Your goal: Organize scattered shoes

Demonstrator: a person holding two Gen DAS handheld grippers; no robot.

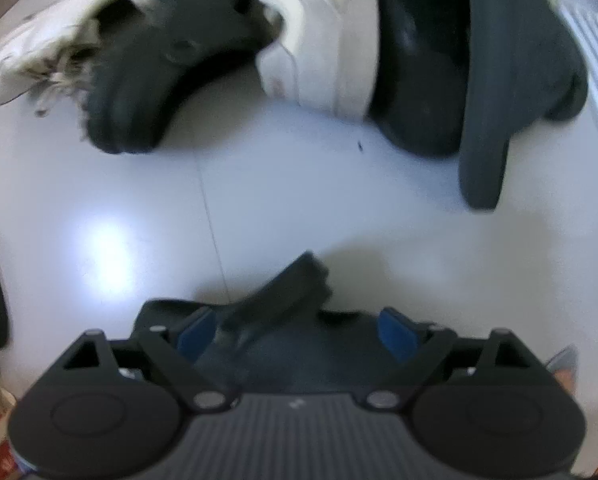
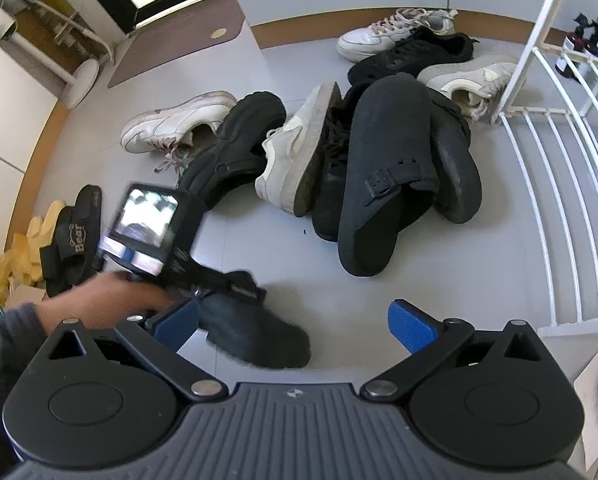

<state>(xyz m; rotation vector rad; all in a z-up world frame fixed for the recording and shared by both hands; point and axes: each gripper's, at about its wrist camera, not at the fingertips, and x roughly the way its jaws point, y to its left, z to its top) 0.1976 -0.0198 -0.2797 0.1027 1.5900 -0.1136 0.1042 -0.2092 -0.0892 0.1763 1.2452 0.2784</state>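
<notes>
The grey tiled floor (image 2: 259, 240), smooth and glossy, carries a loose heap of shoes beside a white slatted rack (image 2: 559, 200) whose visible bars hold no shoes. Biggest in the heap is a matte black rubber clog (image 2: 379, 184) with a buckled strap, lying tilted over a dark lace-up; against it a white canvas sneaker (image 2: 295, 152) rests on its side, sole showing, and further left a scuffed white leather sneaker (image 2: 175, 120) touches a second black clog (image 2: 235, 140).

Nearer, apart from the heap, a black shoe (image 2: 251, 332) lies on the floor. The left claw (image 2: 203, 280), held in a hand (image 2: 111, 296), is down at this shoe's collar; in its own view the blue pads stand spread with the dark shoe (image 1: 283, 292) between them, not pinched. The right claw (image 2: 299, 322) hovers above, spread wide and empty.

By my reading, the step is taking hold of this single shoe; that needs the pads closed firmly on the soft collar edge before lifting.
</notes>
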